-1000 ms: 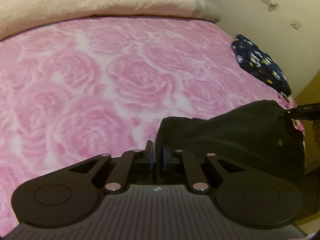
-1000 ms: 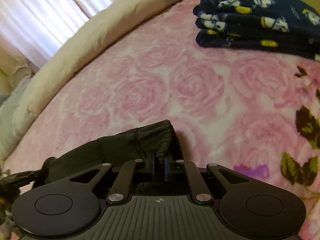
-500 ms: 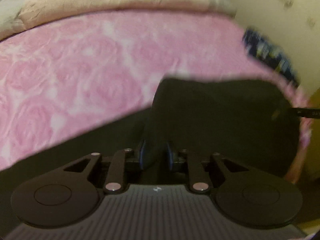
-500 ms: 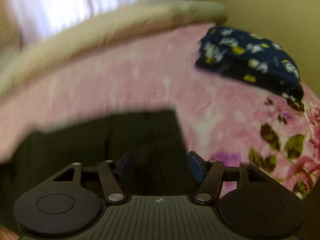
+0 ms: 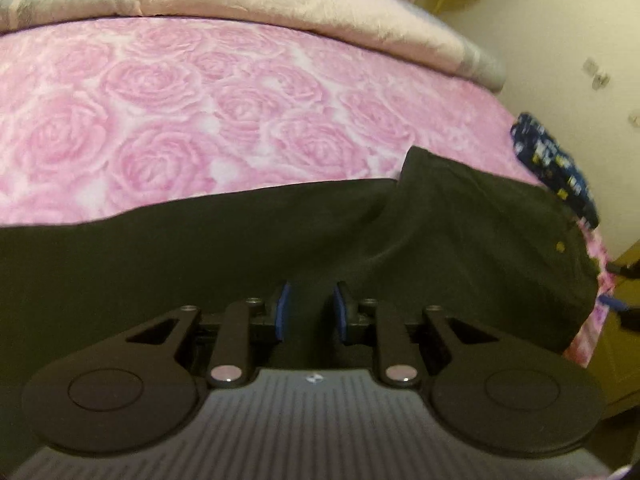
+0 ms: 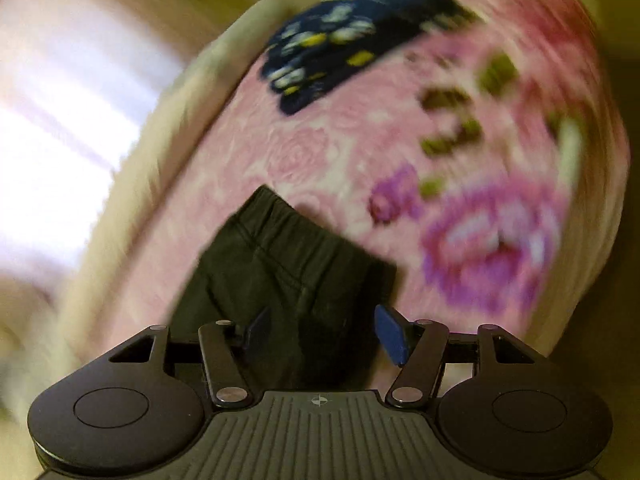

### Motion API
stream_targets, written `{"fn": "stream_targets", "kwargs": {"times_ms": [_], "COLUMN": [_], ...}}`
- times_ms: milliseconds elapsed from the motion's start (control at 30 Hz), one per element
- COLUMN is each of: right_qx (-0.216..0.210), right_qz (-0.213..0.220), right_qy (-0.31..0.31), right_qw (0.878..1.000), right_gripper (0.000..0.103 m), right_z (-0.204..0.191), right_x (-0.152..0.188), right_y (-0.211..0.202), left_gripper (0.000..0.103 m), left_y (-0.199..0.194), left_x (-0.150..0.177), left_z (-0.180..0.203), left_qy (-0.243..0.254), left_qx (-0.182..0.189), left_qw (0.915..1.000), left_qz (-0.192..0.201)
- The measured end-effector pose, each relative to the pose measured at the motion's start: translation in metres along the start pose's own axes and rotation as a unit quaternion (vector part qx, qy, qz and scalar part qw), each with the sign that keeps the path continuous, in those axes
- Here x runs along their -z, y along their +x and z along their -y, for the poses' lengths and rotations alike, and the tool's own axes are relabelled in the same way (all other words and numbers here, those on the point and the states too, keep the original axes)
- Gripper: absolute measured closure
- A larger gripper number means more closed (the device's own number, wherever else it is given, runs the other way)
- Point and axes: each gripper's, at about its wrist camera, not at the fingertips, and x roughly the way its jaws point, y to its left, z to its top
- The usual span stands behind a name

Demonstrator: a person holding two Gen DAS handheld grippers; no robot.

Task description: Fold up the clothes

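Beyond both parted tongs, black pants (image 5: pixel 280 232) edge open pink bedspread (image 5: pixel 160 120).

Black trousers (image 5: pixel 240 240) on rose bedspread (image 5: pixel 200 120)

left gripper (image 5: pixel 310 312): fingers parted a little, cloth between | right gripper (image 6: pixel 324 336): fingers spread wide, view blurred

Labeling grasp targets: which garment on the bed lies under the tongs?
The plain black garment, spread under both tongs. The folded navy printed garment sits apart, farther up the bed.
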Motion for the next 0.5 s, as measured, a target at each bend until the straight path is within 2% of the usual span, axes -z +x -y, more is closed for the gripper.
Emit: {"fn": "stream_targets", "kwargs": {"times_ms": [167,233,333,400,500], "right_qx": [-0.090,-0.103,-0.144,-0.152,-0.163], "right_qz": [0.004,-0.003,-0.001,-0.004,-0.016], "right_qy": [0.084,0.081,0.063,0.052,0.043], "right_qw": [0.992,0.991,0.988,0.987,0.986], "right_gripper": [0.041,0.041,0.044,0.052,0.089], "right_z": [0.029,0.034,0.040,0.045,0.053], "right_x": [0.000,0.003,0.010,0.012,0.015], "right_y": [-0.001,0.004,0.010,0.018,0.030], "left_gripper": [0.085,0.084,0.084,0.084,0.084], "left_y": [0.008,0.008,0.000,-0.010,-0.035], "left_x": [0.007,0.010,0.019,0.030,0.056], "left_z": [-0.009,-0.011,-0.014,-0.016,-0.012], "left_qy": [-0.023,-0.024,-0.025,-0.023,-0.042], "left_qx": [0.039,0.052,0.063,0.064,0.043], "left_qw": [0.9983,0.9970,0.9953,0.9938,0.9913], "left_qz": [0.037,0.051,0.069,0.088,0.117]}}
